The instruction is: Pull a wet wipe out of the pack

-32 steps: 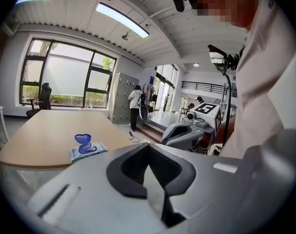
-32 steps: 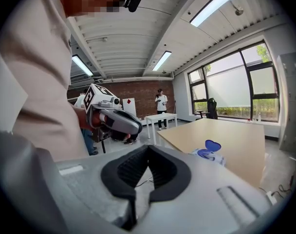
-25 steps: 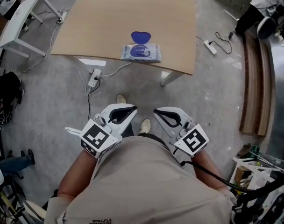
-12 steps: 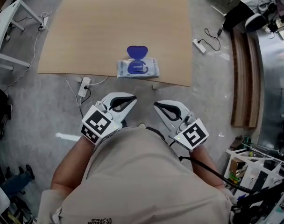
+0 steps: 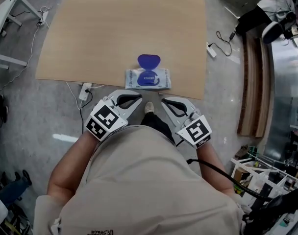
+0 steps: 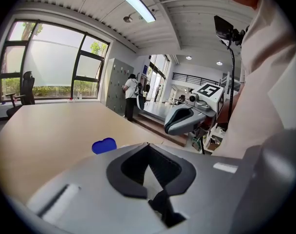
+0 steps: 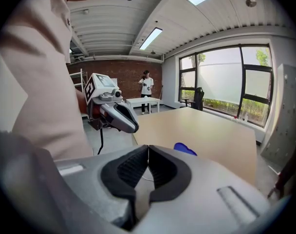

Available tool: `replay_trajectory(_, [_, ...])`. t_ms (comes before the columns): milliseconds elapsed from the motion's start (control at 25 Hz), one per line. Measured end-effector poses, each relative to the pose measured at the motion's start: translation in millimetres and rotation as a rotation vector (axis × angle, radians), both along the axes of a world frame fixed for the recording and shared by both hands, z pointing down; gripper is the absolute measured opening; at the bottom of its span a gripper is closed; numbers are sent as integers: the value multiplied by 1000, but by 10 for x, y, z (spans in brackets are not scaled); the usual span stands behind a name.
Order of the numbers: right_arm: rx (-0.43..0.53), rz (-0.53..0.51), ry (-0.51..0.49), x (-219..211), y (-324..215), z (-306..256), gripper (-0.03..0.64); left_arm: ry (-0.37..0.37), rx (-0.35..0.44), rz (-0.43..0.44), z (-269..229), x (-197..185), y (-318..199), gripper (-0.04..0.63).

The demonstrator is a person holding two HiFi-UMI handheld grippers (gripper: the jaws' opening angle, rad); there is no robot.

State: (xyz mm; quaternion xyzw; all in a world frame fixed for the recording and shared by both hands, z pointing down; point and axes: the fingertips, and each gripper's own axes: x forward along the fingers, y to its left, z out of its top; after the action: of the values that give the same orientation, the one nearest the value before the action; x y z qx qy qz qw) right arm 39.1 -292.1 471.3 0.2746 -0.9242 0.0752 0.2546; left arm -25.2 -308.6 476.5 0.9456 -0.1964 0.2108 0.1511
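Note:
The wet wipe pack (image 5: pixel 148 78) lies at the near edge of the wooden table (image 5: pixel 114 28), its blue lid (image 5: pixel 149 61) flipped open toward the far side. My left gripper (image 5: pixel 136 98) hovers just short of the table edge, left of the pack, shut and empty. My right gripper (image 5: pixel 165 102) is level with it on the right, also shut and empty. The left gripper view shows the lid (image 6: pixel 104 145) past the shut jaws, and the right gripper (image 6: pixel 189 118) beyond. In the right gripper view the lid (image 7: pixel 185 149) peeks over the shut jaws, with the left gripper (image 7: pixel 114 113) to the left.
A power strip (image 5: pixel 85 91) with cables lies on the floor under the table's near left corner, another (image 5: pixel 211 50) at the right. Long wooden planks (image 5: pixel 251 82) lie along the right. A person (image 5: pixel 266 6) is at the far right, and a white table (image 5: pixel 4 13) at the far left.
The view and both grippers have come closer to the table. The gripper tips now sit just before its near edge, either side of the pack. Both stay shut.

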Motion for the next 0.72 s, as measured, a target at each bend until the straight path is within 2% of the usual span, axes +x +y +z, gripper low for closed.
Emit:
replay_trajectory(240, [-47,-101,77,135,-407,414,31,-56,-69,-95,314,85,-275,5])
replay_trajectory(360, [-50,-140,106,198,-592,590,38,-105,-77,-118,486,132,-366,6])
replay_trajectory(720, [-74,-238,173,316,-940,1191,55,-215,-180,-169,1108,306,-574,6])
